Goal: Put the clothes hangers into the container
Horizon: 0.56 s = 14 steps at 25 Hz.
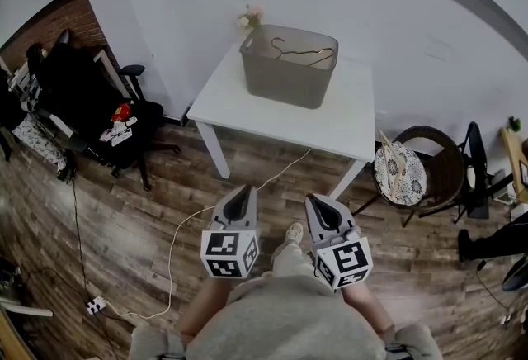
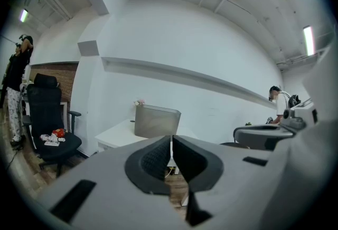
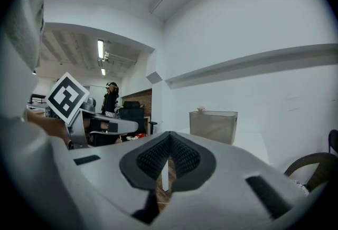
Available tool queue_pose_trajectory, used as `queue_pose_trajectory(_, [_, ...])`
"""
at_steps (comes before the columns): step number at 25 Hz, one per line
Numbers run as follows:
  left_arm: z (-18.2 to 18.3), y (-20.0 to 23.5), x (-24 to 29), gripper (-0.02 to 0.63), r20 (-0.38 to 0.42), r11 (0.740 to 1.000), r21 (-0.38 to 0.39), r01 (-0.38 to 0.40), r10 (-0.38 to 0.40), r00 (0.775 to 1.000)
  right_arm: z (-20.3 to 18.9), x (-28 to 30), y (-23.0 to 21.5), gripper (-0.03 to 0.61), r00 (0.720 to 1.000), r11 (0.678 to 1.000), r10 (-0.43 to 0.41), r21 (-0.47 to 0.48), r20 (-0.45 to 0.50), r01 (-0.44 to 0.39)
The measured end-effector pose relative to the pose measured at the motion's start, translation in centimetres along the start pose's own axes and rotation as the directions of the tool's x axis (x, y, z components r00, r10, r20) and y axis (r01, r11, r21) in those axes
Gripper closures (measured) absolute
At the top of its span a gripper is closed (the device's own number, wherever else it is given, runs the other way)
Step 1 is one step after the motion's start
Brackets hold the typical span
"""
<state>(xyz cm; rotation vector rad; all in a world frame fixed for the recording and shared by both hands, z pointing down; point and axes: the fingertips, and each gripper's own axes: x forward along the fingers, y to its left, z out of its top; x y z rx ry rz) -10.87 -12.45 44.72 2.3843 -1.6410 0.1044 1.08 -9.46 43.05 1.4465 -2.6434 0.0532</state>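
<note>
A grey container (image 1: 289,65) stands on the white table (image 1: 280,115) by the wall, with a thin wire clothes hanger (image 1: 299,53) lying across its open top. The same container (image 2: 156,121) shows ahead in the left gripper view, and the container (image 3: 213,126) in the right gripper view too. Both grippers are held low over the wooden floor, well short of the table. My left gripper (image 1: 240,193) is shut with nothing in it, and my right gripper (image 1: 320,203) is shut and empty as well.
A black office chair (image 1: 99,115) with small red and white items on its seat stands left of the table. A round chair (image 1: 417,168) with a patterned cushion sits to the right. A white cable (image 1: 177,247) runs across the floor. A person stands far left (image 2: 16,81).
</note>
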Motion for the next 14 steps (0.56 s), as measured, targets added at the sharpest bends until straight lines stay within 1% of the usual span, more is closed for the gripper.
queue_pose_trajectory(14, [-0.52, 0.43, -0.43, 0.598, -0.009, 1.000, 0.002, -0.001, 0.001, 1.000, -0.23, -0.07, 0.44, 0.578, 1.000, 1.000, 0.001, 0.018, -0.003, -0.001])
